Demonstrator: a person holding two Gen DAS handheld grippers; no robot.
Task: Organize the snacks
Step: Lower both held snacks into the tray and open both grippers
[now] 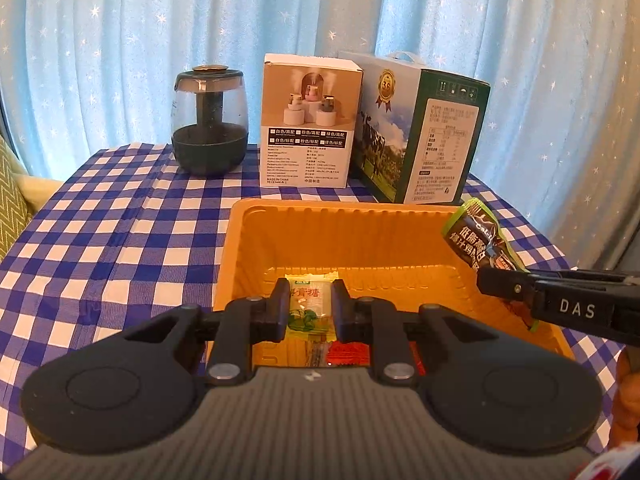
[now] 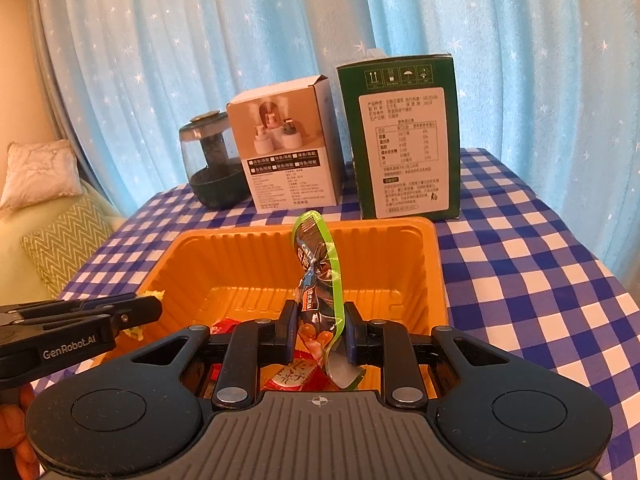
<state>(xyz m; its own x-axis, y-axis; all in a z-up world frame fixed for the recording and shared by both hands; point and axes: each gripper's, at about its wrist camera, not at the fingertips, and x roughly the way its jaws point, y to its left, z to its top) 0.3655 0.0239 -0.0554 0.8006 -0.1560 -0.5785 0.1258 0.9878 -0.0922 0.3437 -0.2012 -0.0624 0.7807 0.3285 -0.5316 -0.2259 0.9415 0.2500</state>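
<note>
An orange plastic tray (image 1: 304, 220) (image 2: 240, 248) sits on the checked tablecloth with red snack packets (image 1: 352, 354) (image 2: 296, 376) lying at its near end. My left gripper (image 1: 310, 300) is shut on a small pale green candy packet (image 1: 310, 308), held over the tray's near part. My right gripper (image 2: 320, 320) is shut on a dark snack pouch with a lime-green edge (image 2: 320, 276) (image 1: 480, 244), held above the tray's right side. The left gripper (image 2: 156, 310) also enters the right wrist view from the left edge, a scrap of its packet showing at its tip.
Behind the tray stand a dark glass humidifier (image 1: 210, 128) (image 2: 212, 164), a white product box (image 1: 308, 124) (image 2: 284, 144) and a green carton (image 1: 416, 132) (image 2: 404, 136). A blue starred curtain hangs behind. A sofa with cushions (image 2: 64, 240) lies left of the table.
</note>
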